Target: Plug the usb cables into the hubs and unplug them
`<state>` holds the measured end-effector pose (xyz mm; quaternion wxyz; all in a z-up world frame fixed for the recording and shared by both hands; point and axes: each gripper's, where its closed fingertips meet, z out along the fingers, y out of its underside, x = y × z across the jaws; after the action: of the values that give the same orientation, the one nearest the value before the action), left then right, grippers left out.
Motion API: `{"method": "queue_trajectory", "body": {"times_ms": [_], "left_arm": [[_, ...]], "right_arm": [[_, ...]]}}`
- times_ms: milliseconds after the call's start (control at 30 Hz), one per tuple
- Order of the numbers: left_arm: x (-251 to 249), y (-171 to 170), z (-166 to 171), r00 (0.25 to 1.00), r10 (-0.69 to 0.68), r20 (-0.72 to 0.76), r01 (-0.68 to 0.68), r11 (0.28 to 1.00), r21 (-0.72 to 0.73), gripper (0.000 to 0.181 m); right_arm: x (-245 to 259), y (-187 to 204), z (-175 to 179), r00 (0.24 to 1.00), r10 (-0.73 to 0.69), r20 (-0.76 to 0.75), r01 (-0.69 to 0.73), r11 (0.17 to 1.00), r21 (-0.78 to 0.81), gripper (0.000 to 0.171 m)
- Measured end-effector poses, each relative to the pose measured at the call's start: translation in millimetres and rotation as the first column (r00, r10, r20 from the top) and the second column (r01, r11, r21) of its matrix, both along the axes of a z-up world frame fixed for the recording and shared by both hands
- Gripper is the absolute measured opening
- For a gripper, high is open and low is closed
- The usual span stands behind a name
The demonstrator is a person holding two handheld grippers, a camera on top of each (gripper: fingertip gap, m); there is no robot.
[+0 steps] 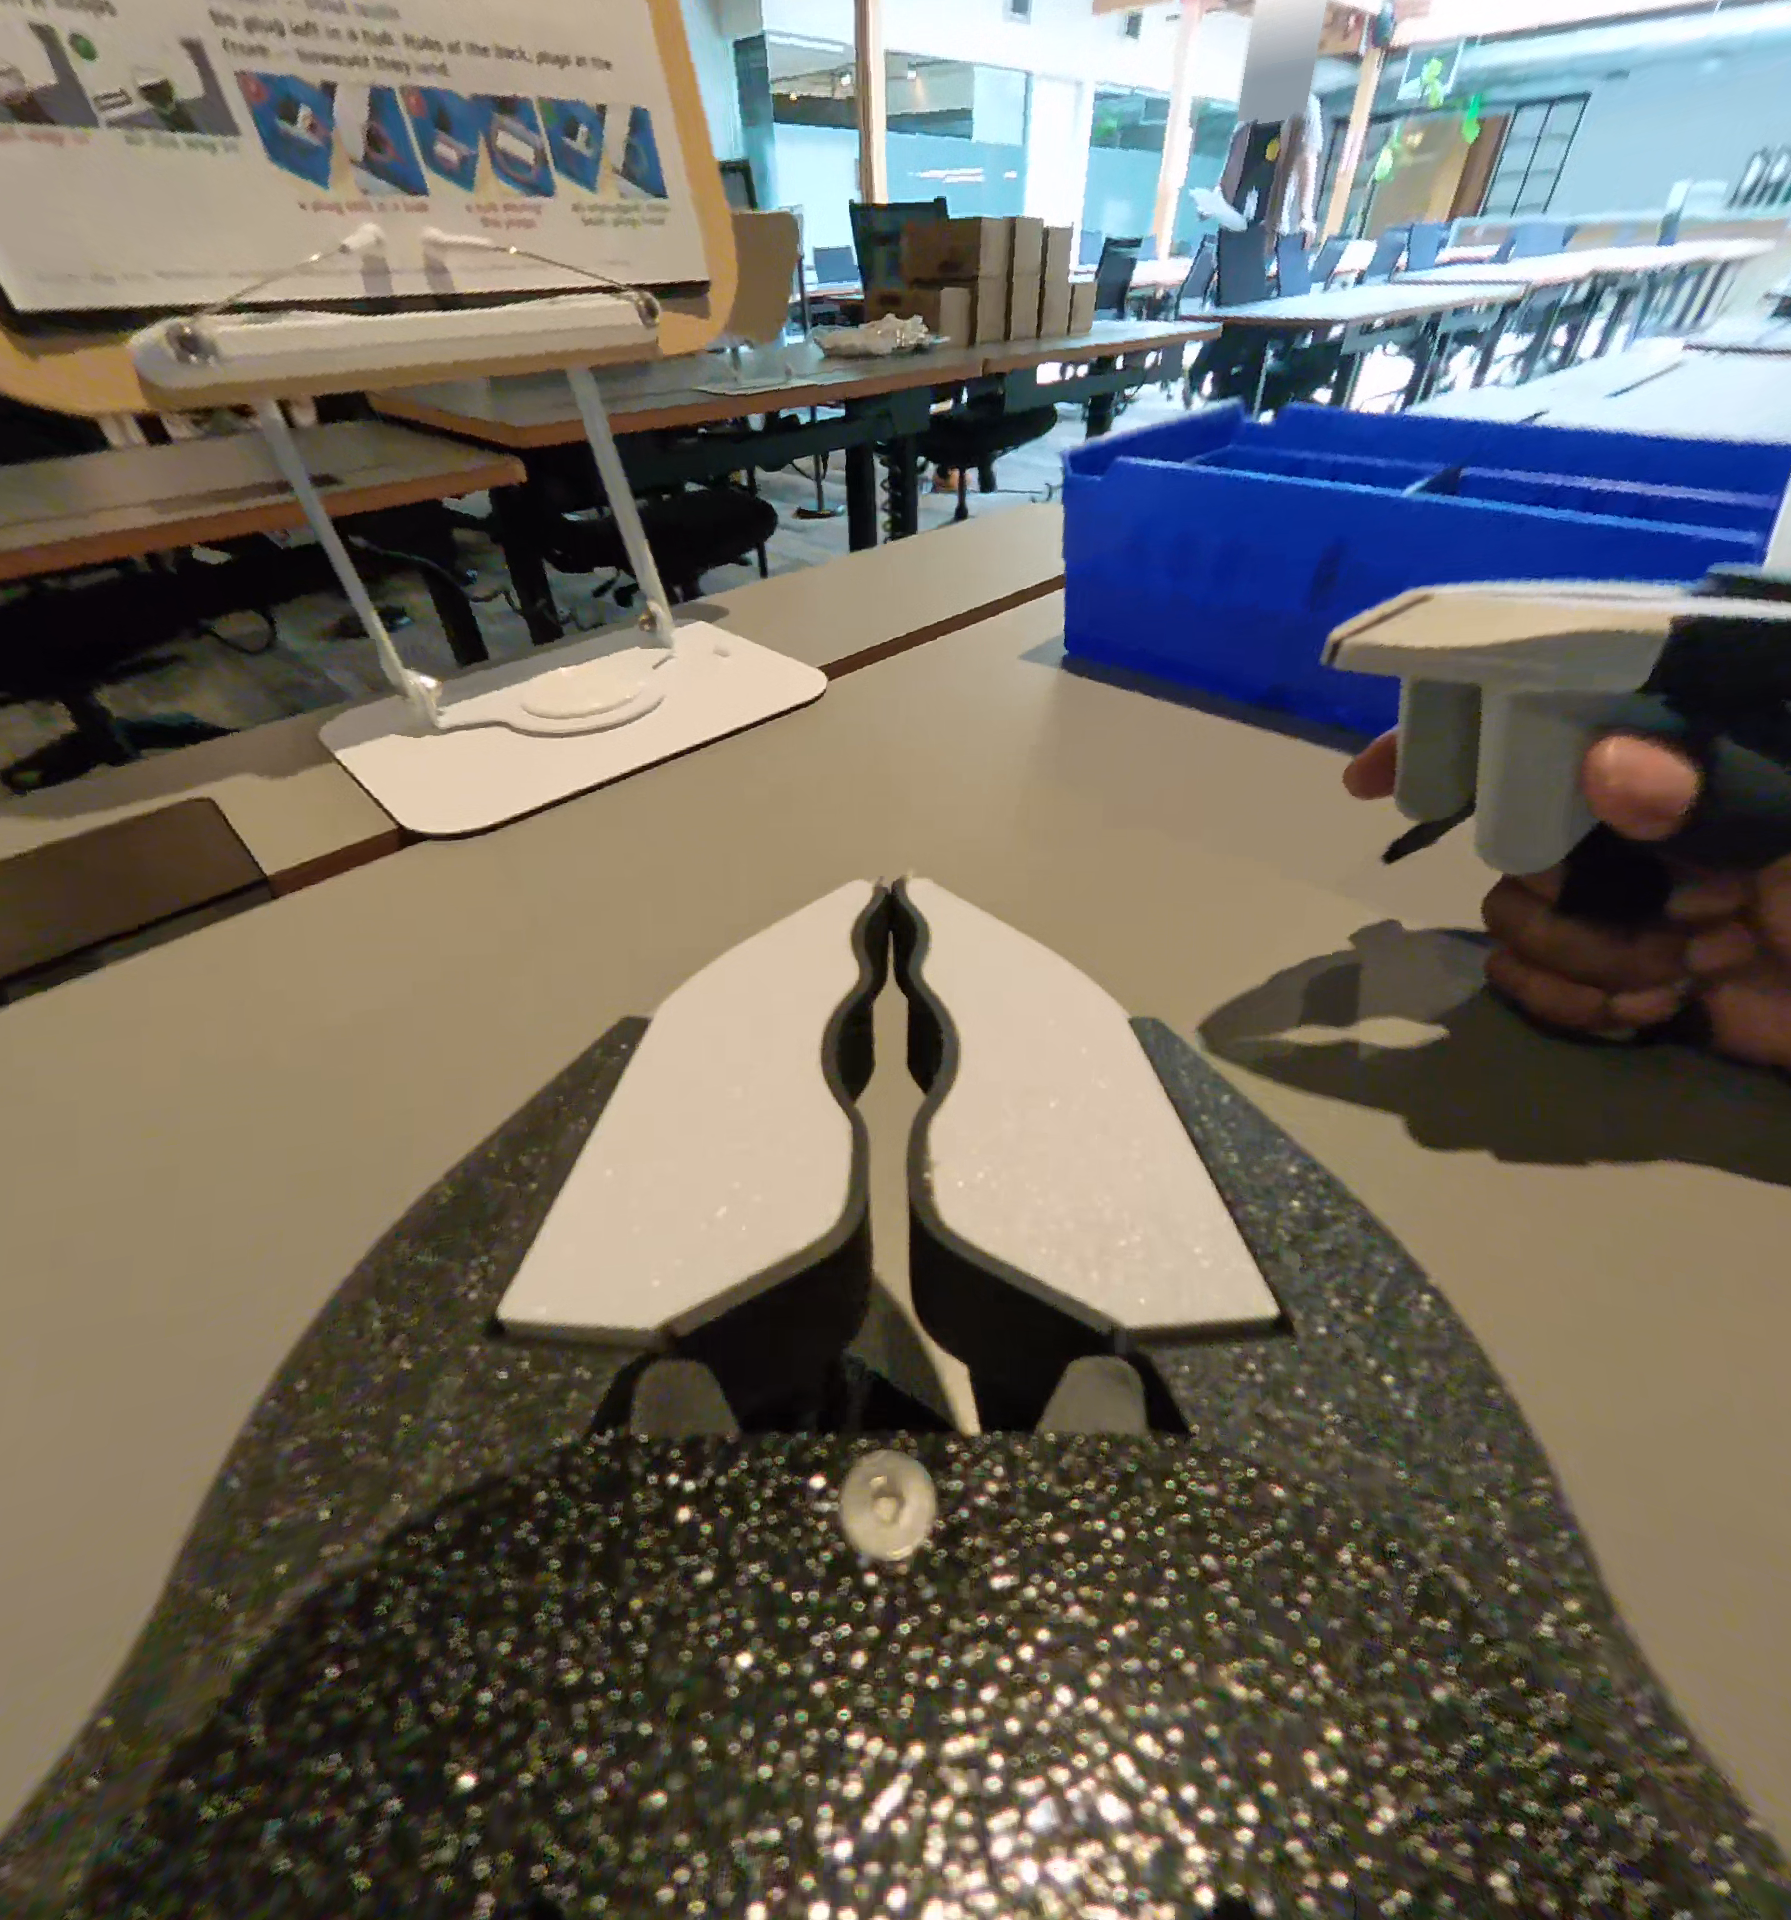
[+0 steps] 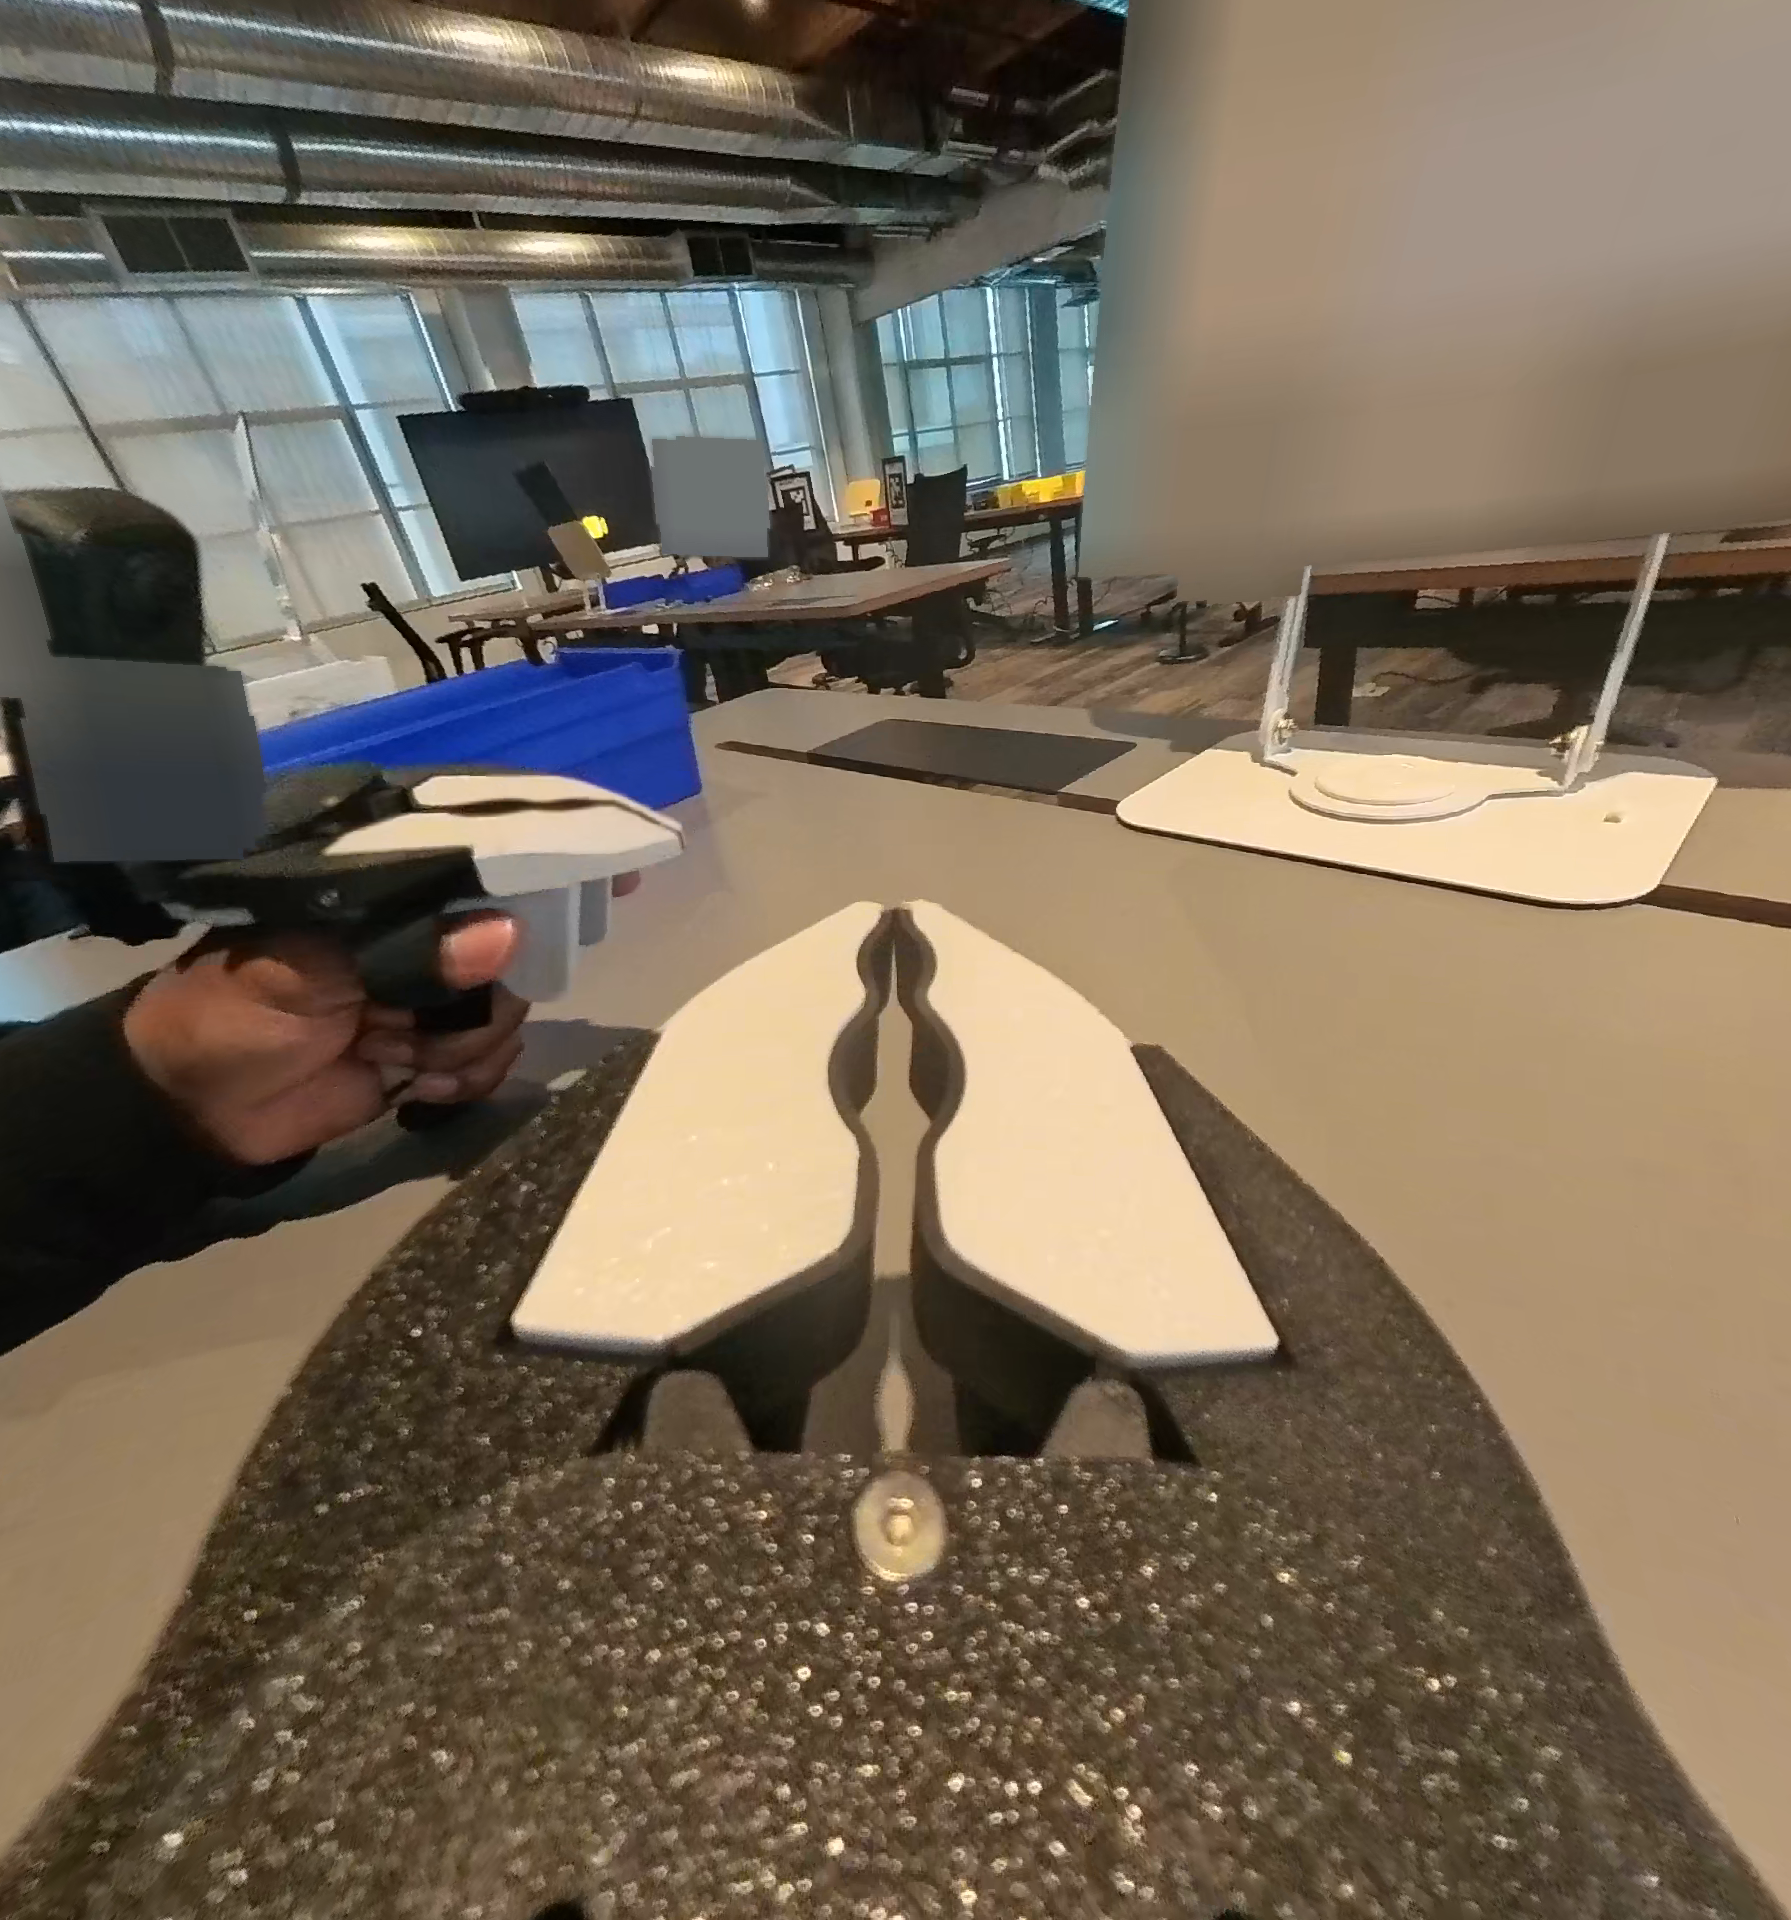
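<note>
No USB cable or hub shows in either view. My left gripper [image 1: 891, 883] is shut and empty, its white fingertips touching, held low over the grey table [image 1: 247, 1195]. My right gripper [image 2: 896, 909] is also shut and empty over the same table [image 2: 1390, 1143]. The right gripper also shows at the right edge of the left wrist view [image 1: 1338, 649], held in a hand. The left gripper shows at the left of the right wrist view [image 2: 662, 821], held in a hand with a dark sleeve.
A blue bin [image 1: 1390, 561] stands on the table at the back right; it also shows in the right wrist view [image 2: 517, 727]. A white stand [image 1: 569, 717] carries an instruction sheet [image 1: 330, 135]. Its base [image 2: 1410, 821] is at the right. A dark mat [image 2: 974, 753] lies behind. One gripper's finger ends stand about 12 centimetres off the other's.
</note>
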<state>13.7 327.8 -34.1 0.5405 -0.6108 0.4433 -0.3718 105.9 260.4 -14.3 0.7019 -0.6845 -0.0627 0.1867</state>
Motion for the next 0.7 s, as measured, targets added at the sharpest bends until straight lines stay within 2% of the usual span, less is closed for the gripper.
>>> {"method": "queue_trajectory", "body": {"times_ms": [167,467,700], "left_arm": [[3,-4,-5,0.999,-0.003,-0.052,0.006,0.998,0.065,0.0],[4,1,-10,0.995,0.013,-0.098,-0.006,0.997,0.079,0.0],[1,9,-13,0.992,0.052,-0.119,-0.04,0.995,0.096,0.013]], "right_arm": [[0,0,0,1.0,-0.018,0.024,0.018,1.0,0.002,0.0],[-10,1,-4,0.997,0.024,0.07,-0.023,1.0,-0.017,0.0],[-16,0,-5,0.995,0.061,0.076,-0.06,0.998,-0.02,0.0]]}}
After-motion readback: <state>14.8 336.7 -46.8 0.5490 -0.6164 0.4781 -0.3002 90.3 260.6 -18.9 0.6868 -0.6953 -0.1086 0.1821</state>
